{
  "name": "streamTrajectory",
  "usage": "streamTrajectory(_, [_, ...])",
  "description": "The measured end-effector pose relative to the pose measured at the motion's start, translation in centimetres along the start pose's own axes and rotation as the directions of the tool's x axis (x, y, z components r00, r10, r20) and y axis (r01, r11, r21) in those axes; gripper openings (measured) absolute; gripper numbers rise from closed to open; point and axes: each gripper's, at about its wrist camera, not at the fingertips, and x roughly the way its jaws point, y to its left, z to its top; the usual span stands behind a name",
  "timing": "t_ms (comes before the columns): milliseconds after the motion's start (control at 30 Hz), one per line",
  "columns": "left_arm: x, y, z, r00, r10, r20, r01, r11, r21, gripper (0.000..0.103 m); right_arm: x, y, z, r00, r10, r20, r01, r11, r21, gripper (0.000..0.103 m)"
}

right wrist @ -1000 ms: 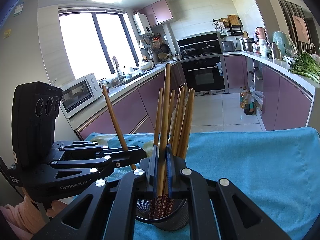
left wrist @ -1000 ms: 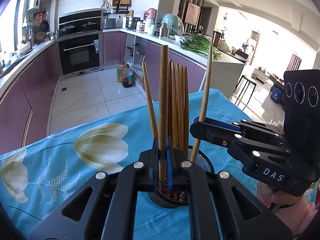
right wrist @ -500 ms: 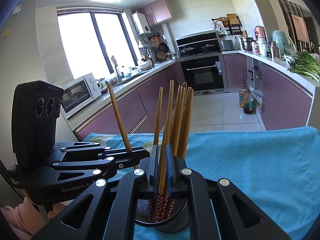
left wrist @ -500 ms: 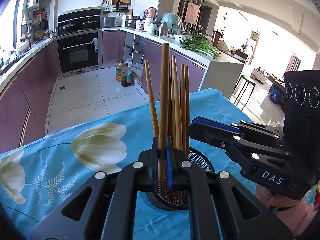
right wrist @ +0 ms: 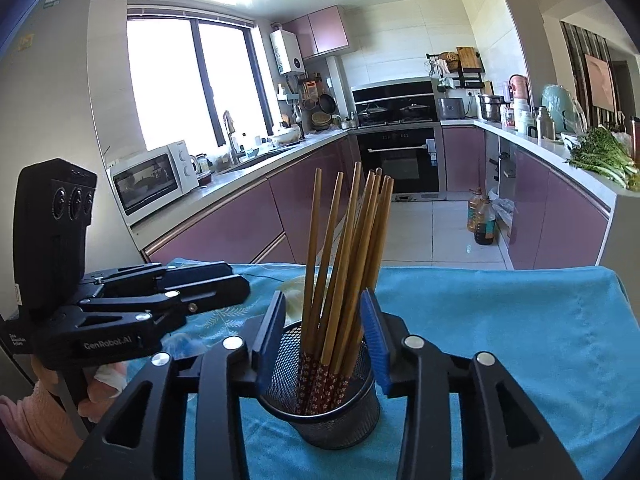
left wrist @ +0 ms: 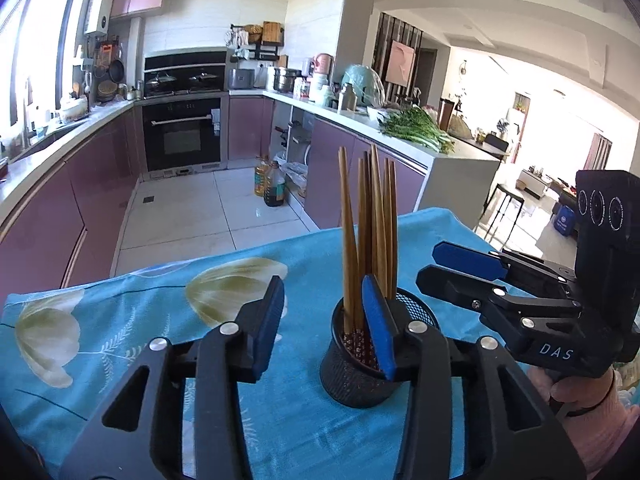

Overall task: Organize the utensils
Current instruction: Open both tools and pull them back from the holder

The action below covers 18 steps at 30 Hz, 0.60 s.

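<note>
A black mesh cup (left wrist: 356, 372) (right wrist: 324, 412) stands on the blue flowered cloth (left wrist: 132, 328). Several wooden chopsticks (left wrist: 372, 224) (right wrist: 352, 248) stand upright in it, patterned ends down. My left gripper (left wrist: 324, 332) is open and empty; its right finger is in front of the cup, its left finger over bare cloth. My right gripper (right wrist: 324, 336) is open and empty, its fingers on either side of the cup's rim, apart from the chopsticks. The right gripper also shows in the left wrist view (left wrist: 460, 268), and the left gripper in the right wrist view (right wrist: 224, 284).
The table's far edge (right wrist: 480, 270) drops to the tiled kitchen floor. Purple cabinets, an oven and a counter with greens (left wrist: 416, 130) lie beyond. A microwave (right wrist: 152, 178) sits on the left counter.
Both grippers have opened and let go of their chopsticks, which now stand in the cup with the others. The left gripper has shifted left of the cup.
</note>
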Motion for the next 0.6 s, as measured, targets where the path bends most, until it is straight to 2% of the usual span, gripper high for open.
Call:
streamTrajectory(67, [-1.6,0.4,-0.6,0.998,0.032,0.049,-0.031,0.999,-0.012,0.063,-0.6,0.7,-0.3,1.0,-0.02,0.021,0.021,0.999,-0.027,0.059])
streamTrajectory(133, [-3.2,0.9,-1.3,0.993,0.071,0.098,-0.068,0.997,-0.03,0.079,-1.1,1.4,-0.6,0.998,-0.049,0.047,0.051,0.997,-0.057,0.078])
streamTrajectory(233, [-5.3,1.4,-2.5,0.973,0.156,0.171,-0.15,0.988,-0.049,0.096,-1.8,2.4,-1.2,0.993,-0.085,0.08,0.092,0.992,-0.089,0.087])
streamTrajectory(267, [-6.0,1.6,-2.9,0.965,0.178,0.194,-0.17,0.984,-0.058,0.097,-1.9,2.6,-1.4,0.992,-0.096,0.088,0.104,0.99,-0.094,0.09])
streamTrajectory(300, [-6.6,1.7,-3.3,0.96,0.19,0.207,-0.181,0.982,-0.06,0.097,-2.1,2.8,-1.6,0.989,-0.109,0.097,0.118,0.988,-0.095,0.098])
streamTrajectory(433, [-8.8,1.8,-5.0,0.928,0.264,0.263,-0.252,0.964,-0.079,0.097,-2.7,3.3,-2.4,0.98,-0.149,0.135,0.162,0.983,-0.09,0.097])
streamTrajectory(600, [-10.8,2.6,-6.8,0.906,0.316,0.281,-0.295,0.948,-0.116,0.097,-3.4,4.6,-3.5,0.969,-0.174,0.174,0.19,0.978,-0.084,0.097])
